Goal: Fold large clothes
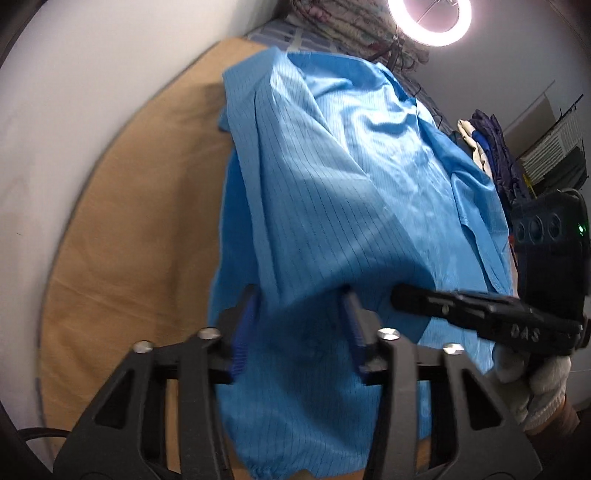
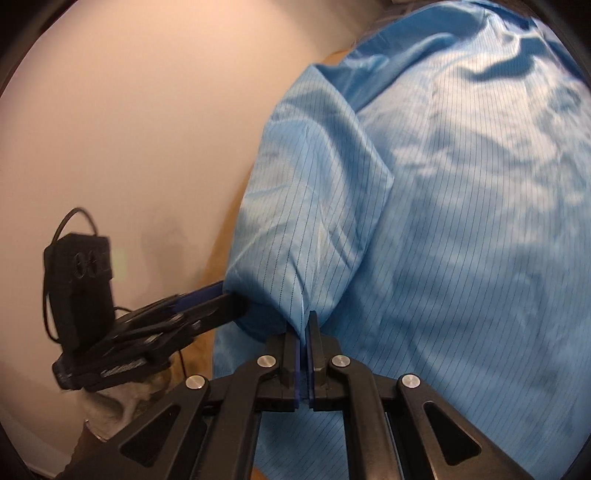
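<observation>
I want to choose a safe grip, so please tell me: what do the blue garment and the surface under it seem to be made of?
Blue garment: it looks like a thin, smooth synthetic weave with a light sheen; bright highlights, soft creases and fine dark lines in a regular pattern suggest this.

Surface: matte tan, probably a cloth cover, since faint wrinkles show; it could also be paper.

The right tool is shut on a fold of the garment.

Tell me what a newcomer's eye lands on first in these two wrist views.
The big blue pinstriped garment fills the middle, draped over a tan table by a white wall. The right gripper has its jaws pinched on a fold at the garment's near edge, while the left gripper straddles cloth beside it. A glowing ring light shines top right.
</observation>
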`<action>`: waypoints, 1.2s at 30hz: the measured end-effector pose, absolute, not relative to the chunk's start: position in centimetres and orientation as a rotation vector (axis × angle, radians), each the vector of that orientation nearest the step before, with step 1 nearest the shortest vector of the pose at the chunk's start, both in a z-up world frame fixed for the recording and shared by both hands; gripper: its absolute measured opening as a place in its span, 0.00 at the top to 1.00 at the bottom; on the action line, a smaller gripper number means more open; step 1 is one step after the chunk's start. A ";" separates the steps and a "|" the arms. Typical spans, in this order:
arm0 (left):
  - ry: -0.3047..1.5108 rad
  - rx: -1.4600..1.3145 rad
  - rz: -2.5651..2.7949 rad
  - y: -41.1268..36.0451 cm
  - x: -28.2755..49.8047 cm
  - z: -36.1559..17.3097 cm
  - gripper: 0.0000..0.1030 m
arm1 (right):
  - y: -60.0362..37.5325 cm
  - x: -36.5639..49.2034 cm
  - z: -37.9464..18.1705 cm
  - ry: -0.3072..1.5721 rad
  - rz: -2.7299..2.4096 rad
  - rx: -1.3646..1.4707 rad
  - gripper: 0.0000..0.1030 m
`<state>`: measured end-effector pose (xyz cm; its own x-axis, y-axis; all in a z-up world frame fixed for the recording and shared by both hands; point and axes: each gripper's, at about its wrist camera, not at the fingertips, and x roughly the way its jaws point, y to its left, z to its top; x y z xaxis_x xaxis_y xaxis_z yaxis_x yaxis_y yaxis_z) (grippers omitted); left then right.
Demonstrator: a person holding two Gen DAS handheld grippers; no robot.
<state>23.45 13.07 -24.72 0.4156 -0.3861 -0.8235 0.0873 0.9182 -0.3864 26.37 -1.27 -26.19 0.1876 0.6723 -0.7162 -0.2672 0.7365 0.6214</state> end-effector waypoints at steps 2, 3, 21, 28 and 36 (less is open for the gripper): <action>1.114 -0.304 -0.317 12.9 23.4 -25.2 0.97 | -0.7 25.2 -25.8 1.223 0.700 0.407 1.00; 1.102 -0.308 -0.319 13.0 23.1 -25.0 0.98 | -0.3 25.9 -26.5 1.226 0.708 0.412 1.00; 0.900 -0.181 -0.315 15.2 16.7 -18.7 1.00 | 0.8 32.2 -19.6 1.067 0.691 0.323 0.37; 0.896 -0.149 -0.344 13.9 16.5 -19.3 1.00 | 3.7 38.8 -20.3 1.143 0.548 0.286 0.39; 0.889 -0.037 -0.438 11.6 15.8 -18.8 1.00 | 2.7 38.6 -21.5 1.122 0.570 0.380 1.00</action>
